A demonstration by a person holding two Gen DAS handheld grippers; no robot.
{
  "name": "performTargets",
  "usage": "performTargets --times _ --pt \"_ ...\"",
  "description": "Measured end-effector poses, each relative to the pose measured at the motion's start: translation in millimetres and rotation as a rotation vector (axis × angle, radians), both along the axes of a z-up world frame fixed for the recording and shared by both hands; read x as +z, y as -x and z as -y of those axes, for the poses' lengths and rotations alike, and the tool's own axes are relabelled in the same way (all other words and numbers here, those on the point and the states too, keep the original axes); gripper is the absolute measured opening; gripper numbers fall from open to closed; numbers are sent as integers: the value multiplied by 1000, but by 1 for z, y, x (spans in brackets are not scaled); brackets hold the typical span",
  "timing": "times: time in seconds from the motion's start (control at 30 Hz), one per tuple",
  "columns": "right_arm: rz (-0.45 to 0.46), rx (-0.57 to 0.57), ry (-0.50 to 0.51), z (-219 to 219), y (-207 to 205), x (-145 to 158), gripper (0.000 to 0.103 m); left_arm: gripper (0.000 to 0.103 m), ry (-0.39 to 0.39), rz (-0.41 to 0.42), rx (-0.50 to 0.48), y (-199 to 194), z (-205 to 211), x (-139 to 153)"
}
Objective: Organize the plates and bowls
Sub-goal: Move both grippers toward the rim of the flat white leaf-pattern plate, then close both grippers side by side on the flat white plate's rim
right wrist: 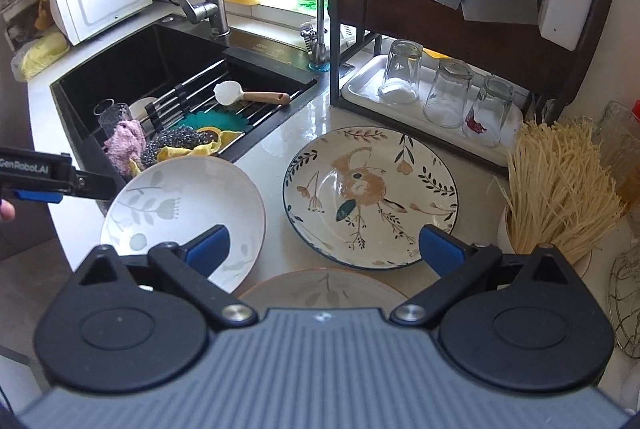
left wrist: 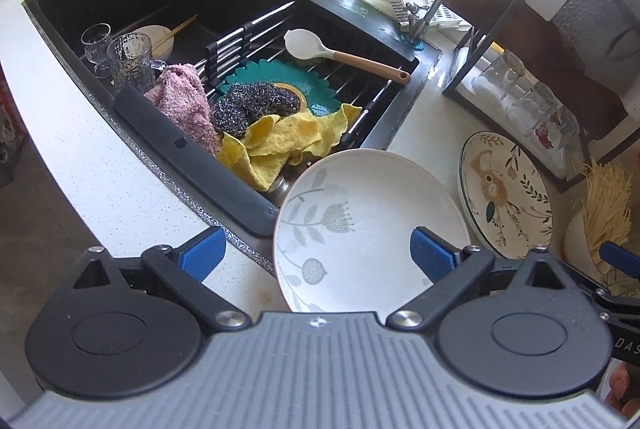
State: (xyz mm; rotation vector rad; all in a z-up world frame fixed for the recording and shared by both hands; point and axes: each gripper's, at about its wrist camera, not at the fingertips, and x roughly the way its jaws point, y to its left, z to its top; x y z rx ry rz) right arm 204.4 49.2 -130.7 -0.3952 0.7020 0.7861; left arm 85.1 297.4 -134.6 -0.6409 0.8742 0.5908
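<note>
Judging by the layout, nothing is stacked yet: white bowl (right wrist: 188,205) at 9 o'clock of the floral plate (right wrist: 370,195), both loose on the tabletop (right wrist: 280,137). Left gripper (left wrist: 316,253) and right gripper (right wrist: 324,249) hang spread, empty.

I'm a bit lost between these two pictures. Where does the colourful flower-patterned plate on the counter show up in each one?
Left wrist view: the floral plate sits at the right edge, right of the white bowl, seen at a slant.
Right wrist view: the floral plate lies near the centre, on the counter in front of the upturned glasses.
Shared landmark: the white spoon with a wooden handle lying on the rack over the sink.
</note>
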Motion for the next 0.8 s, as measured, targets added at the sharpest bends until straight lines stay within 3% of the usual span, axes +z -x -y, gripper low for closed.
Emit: performTargets --times 0.13,0.27,0.37,0.5,0.63,0.8 --pt "-8 48 14 -19 2 -6 92 99 25 -3 -39 -5 -8 -7" --pt "-100 50 9 -33 -2 -14 69 96 48 9 -80 -9 -13 -11" --pt "-109 31 4 -40 -1 -19 65 85 77 -8 -97 -11 -20 -22" --pt "-153 -15 7 -48 -5 -29 39 70 123 -2 -85 -10 -30 -39" --pt "-201 -45 17 -55 -10 -41 36 55 154 13 -68 -8 -40 -50" --pt "-225 -64 85 -63 -14 -56 36 45 192 29 -67 -3 -51 -58"
